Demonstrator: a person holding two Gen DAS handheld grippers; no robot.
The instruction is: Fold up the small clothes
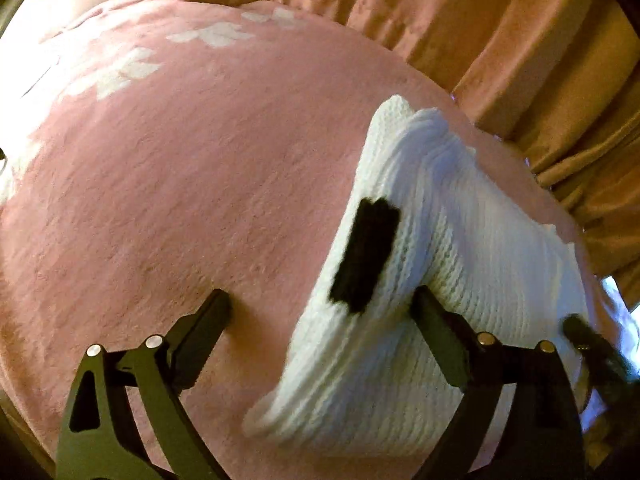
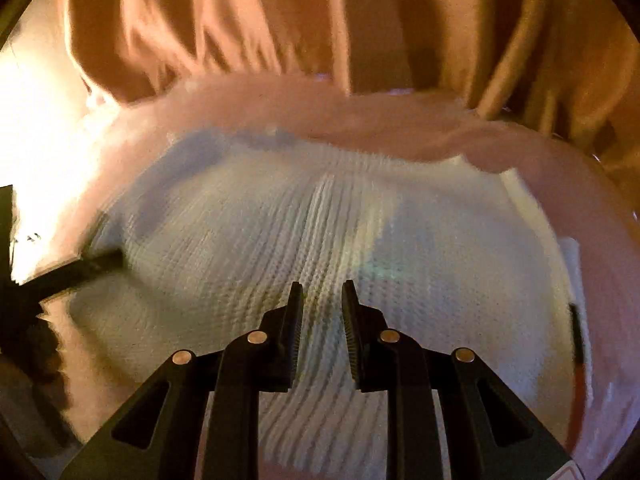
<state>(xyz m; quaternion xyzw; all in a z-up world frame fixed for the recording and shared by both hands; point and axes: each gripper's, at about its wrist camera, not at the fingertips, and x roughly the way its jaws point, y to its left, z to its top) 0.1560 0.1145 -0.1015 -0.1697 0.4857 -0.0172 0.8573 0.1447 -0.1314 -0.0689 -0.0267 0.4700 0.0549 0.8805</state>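
Pink fleece blanket [image 1: 180, 184] spread wide, orange curtain [image 1: 500, 20] at 12 o'clock. White knit garment [image 1: 440, 240] lies on blanket at 3 o'clock, black patch [image 1: 366, 256] showing. Left claw [image 1: 320, 300] spread open, one finger touching knit. Right claw [image 2: 322, 292] narrowly parted over knit, gripping nothing.

Pink fleece blanket [image 1: 192, 184] (pale flower print) covers the surface; orange-brown curtain [image 2: 248, 20] hangs behind; strong glare at left.

Nothing readable here, honestly. The black patch [image 1: 365, 255] on the white knit garment [image 1: 460, 240] might be a label, but it's just a dark blur, no letters or numbers.
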